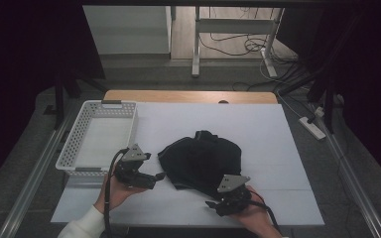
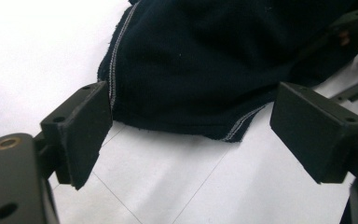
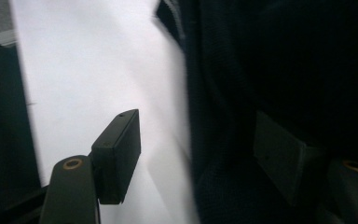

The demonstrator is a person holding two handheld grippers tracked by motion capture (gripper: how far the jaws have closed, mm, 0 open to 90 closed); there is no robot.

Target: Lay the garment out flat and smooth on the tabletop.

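Beside the white basket (image 1: 99, 134), the black garment (image 1: 203, 159) lay crumpled on the table, and both the left gripper (image 1: 158, 176) and right gripper (image 1: 213, 204), jaws open and empty, should have caught its stitched hem squarely before closing.

White perforated basket (image 1: 79, 144) at table's left edge, white table cover (image 1: 278, 148), perhaps a power strip (image 1: 312, 127) on floor
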